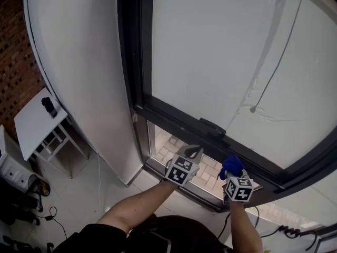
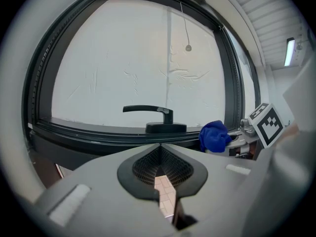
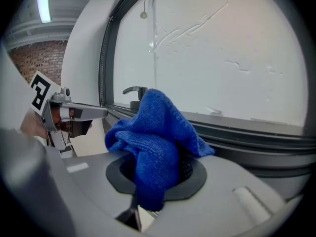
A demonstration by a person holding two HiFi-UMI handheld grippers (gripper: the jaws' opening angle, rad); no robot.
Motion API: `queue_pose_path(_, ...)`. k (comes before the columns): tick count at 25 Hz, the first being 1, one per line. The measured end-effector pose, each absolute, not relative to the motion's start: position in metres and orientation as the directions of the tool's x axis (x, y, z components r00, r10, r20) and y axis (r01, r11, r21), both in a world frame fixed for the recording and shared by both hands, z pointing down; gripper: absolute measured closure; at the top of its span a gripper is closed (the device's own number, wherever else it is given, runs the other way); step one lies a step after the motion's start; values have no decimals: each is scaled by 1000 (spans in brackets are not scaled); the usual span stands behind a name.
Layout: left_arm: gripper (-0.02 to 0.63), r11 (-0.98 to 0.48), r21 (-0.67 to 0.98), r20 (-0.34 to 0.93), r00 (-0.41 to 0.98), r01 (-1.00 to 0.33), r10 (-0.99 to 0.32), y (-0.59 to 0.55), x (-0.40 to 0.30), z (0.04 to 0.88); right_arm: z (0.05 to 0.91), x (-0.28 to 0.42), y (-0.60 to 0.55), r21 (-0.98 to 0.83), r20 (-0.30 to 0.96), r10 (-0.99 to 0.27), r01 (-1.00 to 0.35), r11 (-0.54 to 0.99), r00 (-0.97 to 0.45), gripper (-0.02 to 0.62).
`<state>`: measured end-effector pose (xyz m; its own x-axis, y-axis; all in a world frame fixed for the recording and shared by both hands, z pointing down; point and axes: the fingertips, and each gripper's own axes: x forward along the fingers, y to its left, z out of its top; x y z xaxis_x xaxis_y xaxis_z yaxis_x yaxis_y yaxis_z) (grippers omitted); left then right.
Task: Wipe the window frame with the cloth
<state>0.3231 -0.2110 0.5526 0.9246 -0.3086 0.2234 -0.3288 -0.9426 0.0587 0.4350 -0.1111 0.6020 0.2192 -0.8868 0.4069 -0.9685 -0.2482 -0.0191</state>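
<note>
Right hand-held gripper point(image 1: 234, 177): jaws closed on a blue cloth point(image 3: 152, 143), which is pinched by a fold low in the bunch. Most of the fabric stands loose above the jaws. Left hand-held gripper point(image 2: 161, 152): jaws drawn together at the tips with nothing between them, held just beside the right one. Cloth position: in the right jaws, close under the bottom rail of the dark window frame point(image 1: 174, 117) and right of the window handle point(image 2: 154, 114). Whether it touches the rail cannot be told. Frame: one dark rail running across and an upright at the left, enclosing a large pale pane point(image 1: 221, 51). A thin cord with a bead point(image 1: 253, 109) hangs in front of the pane. Paving shows below the rail, but it is unclear whether that part is glazed or open. Further out, low at the left: a small white surface point(image 1: 32, 124) carrying a dark object point(image 1: 49, 107), with cables on the tiled floor point(image 1: 100, 186). Risks, as judged:
- The loose bunch may snag on the handle during a pass along the rail and pull free of the narrow pinch.
- If the cloth folds back, the hard jaw tips could scrape the frame instead of the fabric.
- A dropped cloth could fall beyond the sill, should the lower part be open.
- The idle left hand-held gripper sits near enough to knock the right one mid-stroke.
</note>
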Motion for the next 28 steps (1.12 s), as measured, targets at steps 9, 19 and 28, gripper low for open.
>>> queue_pose_path(9, 614, -939, 68, 220, 923, -337, -315, -240, 294, 561, 602, 410, -145, -47, 406, -890, -968, -246, 207, 514)
queue_pose_path(19, 614, -933, 69, 217, 919, -352, -331, -268, 265, 561, 601, 383, -182, -76, 403, -899, -972, -221, 173, 514)
queue_pose_path(28, 614, -895, 87, 224, 884, -437, -410, -294, 240, 567, 601, 355, -220, -96, 409, -909, -987, -127, 77, 514)
